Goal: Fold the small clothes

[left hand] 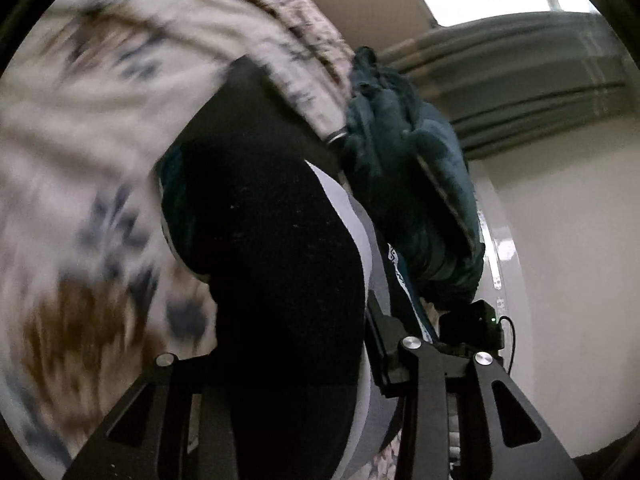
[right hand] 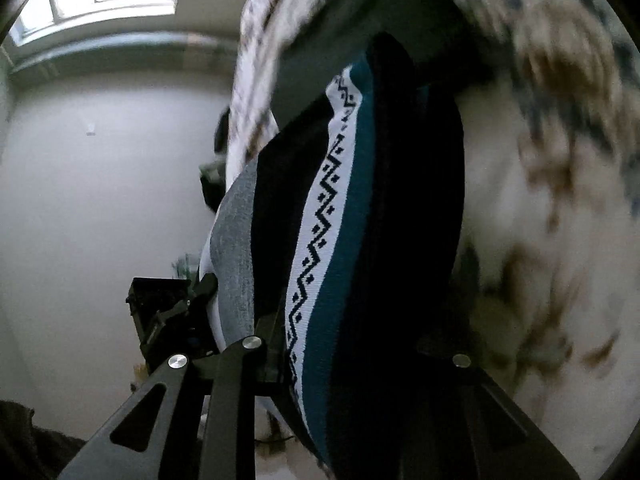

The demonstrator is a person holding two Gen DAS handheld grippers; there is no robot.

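A black sock [left hand: 276, 240] is pinched between the left gripper [left hand: 288, 364] jaws, hanging right in front of it. Same deal on the right: the sock [right hand: 360, 220], with its teal stripe and white zigzag band, is clamped in the right gripper [right hand: 352, 352]. A blurry floral sheet [left hand: 80, 160] is seen behind, plus dark teal clothes [left hand: 412, 184] further off.

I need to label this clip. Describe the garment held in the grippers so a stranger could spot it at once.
Start from the blurred floral bedspread behind. In front of it hangs a small dark garment, gripped by both the right gripper and the left gripper. Its white zigzag band beside a teal stripe sets it apart from the plain dark-teal clothes nearby.
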